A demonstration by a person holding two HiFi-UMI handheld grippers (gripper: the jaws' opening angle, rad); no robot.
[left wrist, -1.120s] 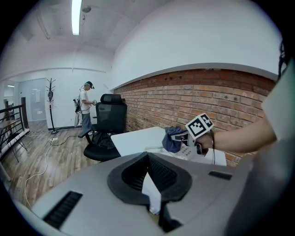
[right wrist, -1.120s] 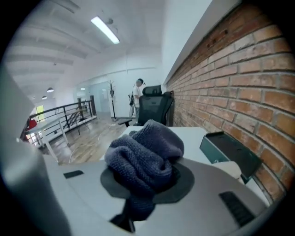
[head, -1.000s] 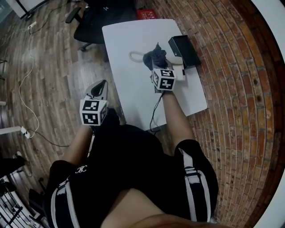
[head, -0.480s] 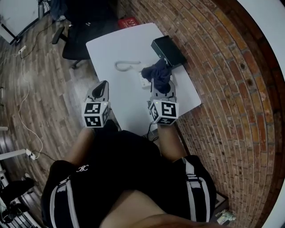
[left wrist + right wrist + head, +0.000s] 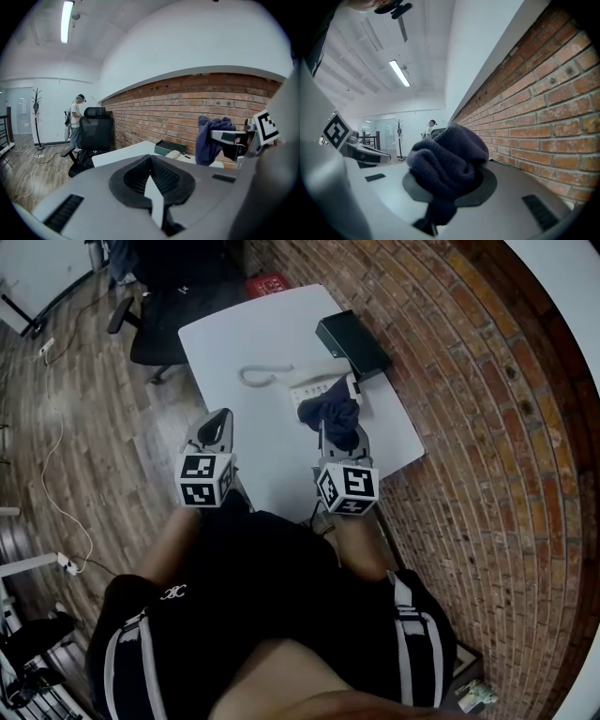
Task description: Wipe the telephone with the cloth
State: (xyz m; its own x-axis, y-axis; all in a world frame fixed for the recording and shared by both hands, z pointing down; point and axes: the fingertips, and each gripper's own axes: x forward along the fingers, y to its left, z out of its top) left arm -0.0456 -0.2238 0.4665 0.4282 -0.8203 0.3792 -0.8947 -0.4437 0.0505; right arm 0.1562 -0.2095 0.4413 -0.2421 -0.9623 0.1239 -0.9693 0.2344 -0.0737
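The white telephone (image 5: 312, 390) lies on the white table (image 5: 253, 334), its curled cord (image 5: 257, 378) trailing to the left. My right gripper (image 5: 339, 434) is shut on a bunched dark blue cloth (image 5: 334, 414), held up over the table's near part, just short of the telephone. In the right gripper view the cloth (image 5: 446, 161) fills the jaws and hides their tips. My left gripper (image 5: 215, 426) hangs off the table's left edge, shut with nothing in it (image 5: 153, 185). From the left gripper view the cloth (image 5: 212, 137) droops from the right gripper.
A dark box (image 5: 352, 343) sits at the table's far right, against the brick wall (image 5: 469, 381). A black office chair (image 5: 159, 310) stands beyond the table's left side. A person (image 5: 75, 123) stands far back in the room. Cables lie on the wooden floor (image 5: 56, 427).
My right gripper has drawn the cloth back off the telephone toward me and lifted it. The left gripper has shifted slightly forward beside the table.
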